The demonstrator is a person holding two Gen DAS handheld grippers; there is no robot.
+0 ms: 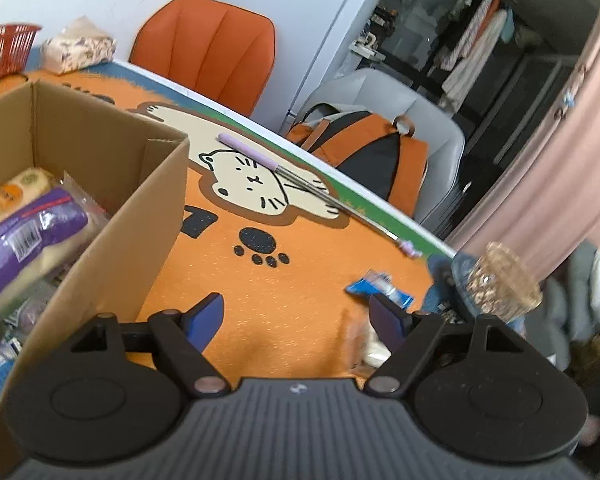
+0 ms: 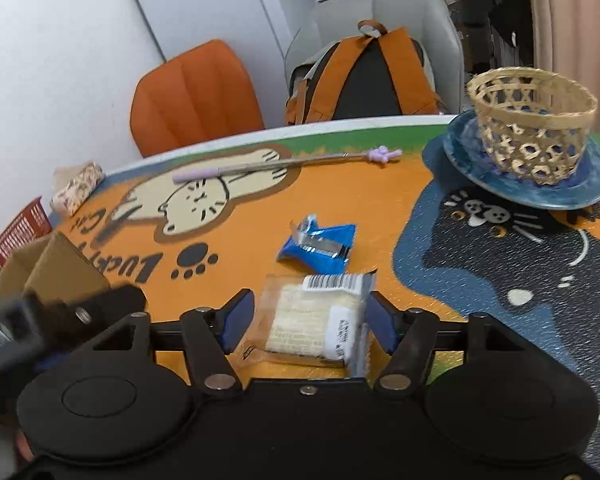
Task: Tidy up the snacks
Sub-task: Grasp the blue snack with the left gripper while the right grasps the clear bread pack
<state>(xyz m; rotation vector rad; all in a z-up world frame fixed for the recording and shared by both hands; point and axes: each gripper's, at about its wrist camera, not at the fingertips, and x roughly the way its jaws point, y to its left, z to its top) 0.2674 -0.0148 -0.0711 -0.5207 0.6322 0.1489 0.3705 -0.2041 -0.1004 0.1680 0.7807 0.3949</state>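
A cardboard box (image 1: pixel 100 208) stands at the left and holds several wrapped snacks, among them a purple packet (image 1: pixel 24 236). My left gripper (image 1: pixel 298 316) is open and empty over the orange mat beside the box. A blue snack packet (image 2: pixel 318 242) lies on the mat, also in the left wrist view (image 1: pixel 376 290). A clear-wrapped pale cake (image 2: pixel 312 318) lies between the fingers of my right gripper (image 2: pixel 310 316), which is open around it; whether the pads touch it I cannot tell. The box also shows in the right wrist view (image 2: pixel 56 268).
A woven basket (image 2: pixel 530 120) sits on a blue plate (image 2: pixel 560 192) at the right. A purple-handled telescopic stick (image 2: pixel 260 166) lies near the far edge. A red basket (image 1: pixel 4 50) and a tissue pack (image 1: pixel 78 48) are at the far left. Two chairs and a backpack (image 2: pixel 364 76) stand behind the table.
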